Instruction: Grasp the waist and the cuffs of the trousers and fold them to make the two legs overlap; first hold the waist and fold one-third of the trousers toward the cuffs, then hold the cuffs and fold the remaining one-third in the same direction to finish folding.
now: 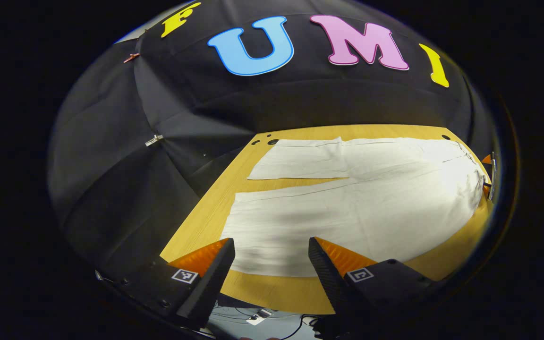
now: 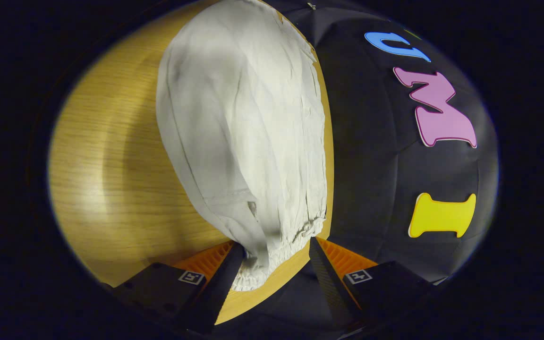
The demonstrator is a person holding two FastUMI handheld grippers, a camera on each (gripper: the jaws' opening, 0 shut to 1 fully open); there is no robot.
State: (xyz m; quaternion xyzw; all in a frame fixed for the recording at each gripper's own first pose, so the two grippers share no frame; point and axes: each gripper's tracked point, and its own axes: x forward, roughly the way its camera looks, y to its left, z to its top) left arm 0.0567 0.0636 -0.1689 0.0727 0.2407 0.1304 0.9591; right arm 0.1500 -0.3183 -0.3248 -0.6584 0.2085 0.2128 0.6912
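Pale cream trousers lie flat on the wooden table, legs spread slightly apart and cuffs pointing left. My left gripper is open, hovering above the near leg close to its cuff. The far leg's cuff lies further back. At the right edge, the other gripper peeks in by the waist. In the right gripper view the trousers stretch away from me, and the gathered elastic waistband lies between the spread fingers of my right gripper, which is open.
The table's near edge runs just under my left fingers, with cables and a small device on the floor below. Small holes mark the table's far left corner. Bare wood lies beside the waist.
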